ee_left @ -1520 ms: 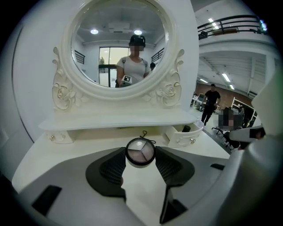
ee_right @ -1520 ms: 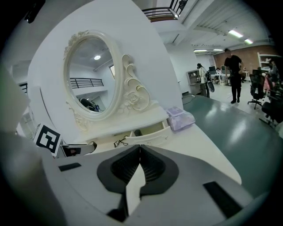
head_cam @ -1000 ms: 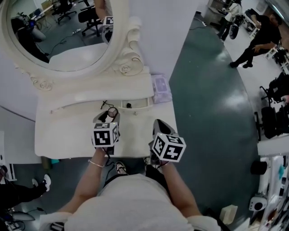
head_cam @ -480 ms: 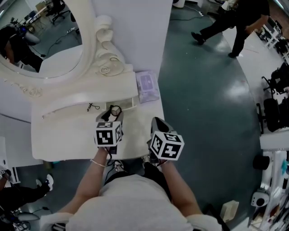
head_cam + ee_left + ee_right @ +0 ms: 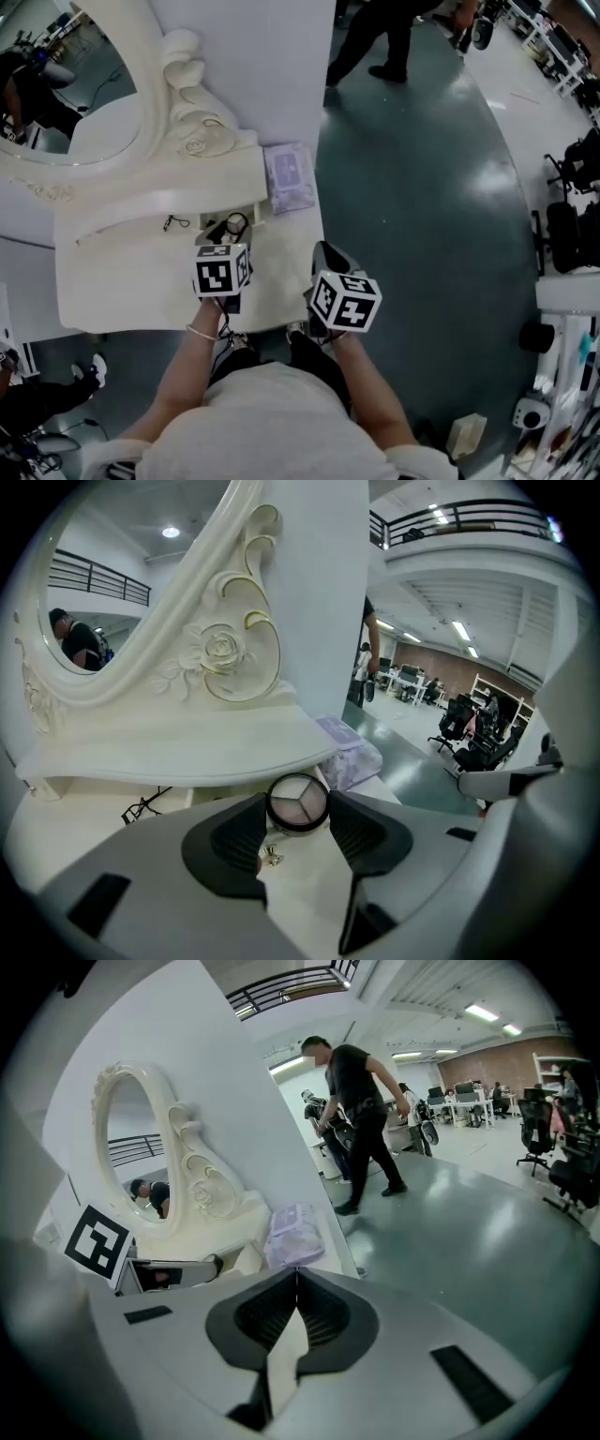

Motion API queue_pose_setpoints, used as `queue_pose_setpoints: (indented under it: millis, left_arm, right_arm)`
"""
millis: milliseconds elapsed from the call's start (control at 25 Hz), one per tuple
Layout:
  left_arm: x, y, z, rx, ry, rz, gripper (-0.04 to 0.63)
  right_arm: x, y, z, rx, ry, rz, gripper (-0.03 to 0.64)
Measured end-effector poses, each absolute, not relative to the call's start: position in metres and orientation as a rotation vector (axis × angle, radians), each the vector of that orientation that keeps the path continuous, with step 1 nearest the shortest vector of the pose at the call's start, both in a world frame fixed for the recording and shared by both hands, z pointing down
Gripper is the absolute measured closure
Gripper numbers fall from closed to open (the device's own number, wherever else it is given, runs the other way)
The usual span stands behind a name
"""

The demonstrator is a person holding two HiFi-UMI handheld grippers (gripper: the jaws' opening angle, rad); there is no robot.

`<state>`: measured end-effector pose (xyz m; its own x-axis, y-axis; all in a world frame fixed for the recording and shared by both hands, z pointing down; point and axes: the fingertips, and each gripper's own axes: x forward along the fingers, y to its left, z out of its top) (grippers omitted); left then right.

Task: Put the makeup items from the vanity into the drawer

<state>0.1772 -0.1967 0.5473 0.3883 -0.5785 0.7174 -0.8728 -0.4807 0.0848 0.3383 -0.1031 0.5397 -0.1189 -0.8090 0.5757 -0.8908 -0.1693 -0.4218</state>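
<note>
Compact [image 5: 297,804] pinched by its rim in left gripper [image 5: 298,799], just under vanity shelf [image 5: 187,744], near what may be the open drawer [image 5: 253,213]. Right gripper [image 5: 296,1283] closed, empty. Could slip from so thin a grip, landing outside.

Bright even indoor light, sharp focus, glare on floor [image 5: 483,176] (fisheye bending, dark corners)

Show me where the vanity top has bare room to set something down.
Bare: the vanity top left of the left gripper, from the black clip down to the front edge. Crowded: the back right, where the compact in the left gripper and the purple pack sit close.
</note>
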Motion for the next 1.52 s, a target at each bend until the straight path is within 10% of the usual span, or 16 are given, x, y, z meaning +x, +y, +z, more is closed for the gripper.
queue_pose_setpoints:
  millis: [1520]
  left_arm:
    - [0.167, -0.203, 0.540, 2.169, -1.278, 0.823, 0.388]
  right_arm:
    - [0.338, -0.118, 0.549, 1.978, -1.961, 1.192, 0.598]
